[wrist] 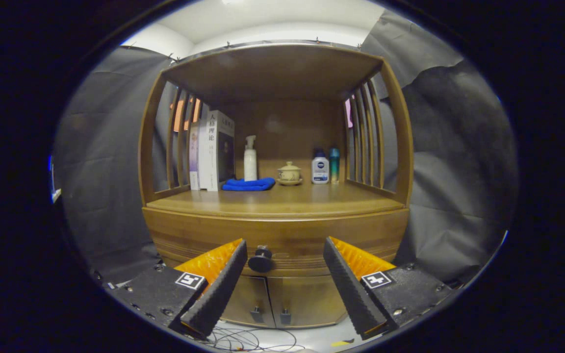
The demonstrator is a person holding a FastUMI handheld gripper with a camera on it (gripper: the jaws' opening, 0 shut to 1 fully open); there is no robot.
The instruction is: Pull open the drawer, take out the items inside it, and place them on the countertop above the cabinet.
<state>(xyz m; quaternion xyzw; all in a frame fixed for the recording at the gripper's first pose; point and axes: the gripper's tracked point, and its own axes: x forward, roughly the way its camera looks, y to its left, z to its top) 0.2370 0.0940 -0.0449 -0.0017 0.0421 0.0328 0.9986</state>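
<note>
Currently the drawer point(277, 245) is closed; its knob point(261, 259) sits between the spread fingers point(285, 274), untouched; counter point(282, 201) front is bare.

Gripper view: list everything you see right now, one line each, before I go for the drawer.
cabinet: one, brown wood, ahead of the fingers
countertop: one, brown, above the drawer
drawer: one, brown, closed
knob: one, dark, on the drawer, between the fingers nearer one of them
doors: two, brown, below the drawer
books: several, pale, upright on the countertop
pump bottle: one, white, beside the books
cloth: one, blue, before the pump bottle
lidded cup: one, cream, on a saucer
bottles: two, white and teal, beside the cup
cables: thin, on the floor
gripper: one, fingers open, touching nothing
</note>
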